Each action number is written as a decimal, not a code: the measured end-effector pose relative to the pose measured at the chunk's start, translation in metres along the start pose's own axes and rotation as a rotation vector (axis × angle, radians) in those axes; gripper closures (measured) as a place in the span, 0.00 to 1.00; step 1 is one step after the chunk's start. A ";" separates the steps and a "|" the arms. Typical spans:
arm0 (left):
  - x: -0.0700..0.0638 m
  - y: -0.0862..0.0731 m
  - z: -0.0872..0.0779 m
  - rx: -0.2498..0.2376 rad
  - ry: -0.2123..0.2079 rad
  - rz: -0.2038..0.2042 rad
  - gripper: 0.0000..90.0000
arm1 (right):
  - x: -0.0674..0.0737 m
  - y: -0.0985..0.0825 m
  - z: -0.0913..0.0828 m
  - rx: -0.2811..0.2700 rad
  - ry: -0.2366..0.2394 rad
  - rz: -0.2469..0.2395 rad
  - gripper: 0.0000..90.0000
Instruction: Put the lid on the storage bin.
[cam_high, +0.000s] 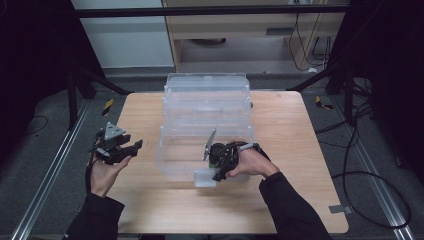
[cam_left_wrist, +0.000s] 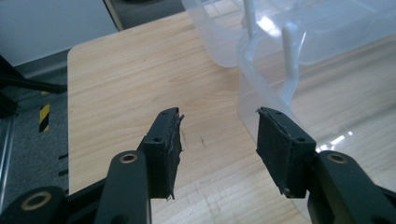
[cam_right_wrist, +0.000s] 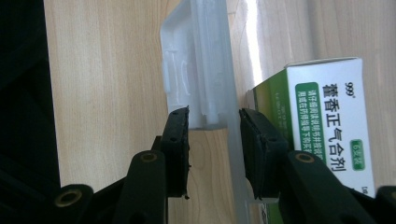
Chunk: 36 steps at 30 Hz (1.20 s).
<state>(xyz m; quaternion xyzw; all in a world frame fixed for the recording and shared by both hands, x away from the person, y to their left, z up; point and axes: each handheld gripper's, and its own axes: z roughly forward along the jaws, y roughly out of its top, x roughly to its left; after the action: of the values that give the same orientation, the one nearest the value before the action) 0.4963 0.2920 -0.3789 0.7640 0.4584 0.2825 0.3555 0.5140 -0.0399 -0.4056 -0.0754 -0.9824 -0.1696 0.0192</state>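
The person is wearing dark long sleeves (cam_high: 292, 207) and gripping a black left gripper (cam_high: 131, 148) carrying a grey three-cornered plate (cam_high: 113, 132), and a black right gripper (cam_high: 218, 176) showing brass-coloured pivot rivets.

Lab: dark curtains (cam_high: 30, 60), floor rails (cam_high: 50, 170), loose cables (cam_high: 370, 165).

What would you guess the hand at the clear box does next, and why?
Probably it closes the right tongs on the box's front latch. Their black pads already sit on either side of the clear plastic box wall where the latch hangs, but look not quite pressed on it. The left tongs are open over bare table, so the right ones seem set to act.
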 end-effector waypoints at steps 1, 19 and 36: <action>0.001 0.002 0.001 -0.001 -0.004 0.003 0.54 | 0.000 0.000 0.000 -0.001 0.000 0.000 0.71; -0.002 0.060 0.005 -0.012 -0.033 0.136 0.51 | 0.001 -0.001 0.000 -0.003 -0.005 -0.010 0.71; -0.014 0.112 0.012 0.007 -0.135 0.362 0.50 | 0.002 -0.002 0.000 -0.009 -0.005 -0.018 0.71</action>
<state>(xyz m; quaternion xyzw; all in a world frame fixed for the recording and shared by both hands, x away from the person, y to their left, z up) 0.5552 0.2391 -0.2972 0.8523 0.2894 0.2887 0.3262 0.5119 -0.0412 -0.4059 -0.0670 -0.9824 -0.1739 0.0150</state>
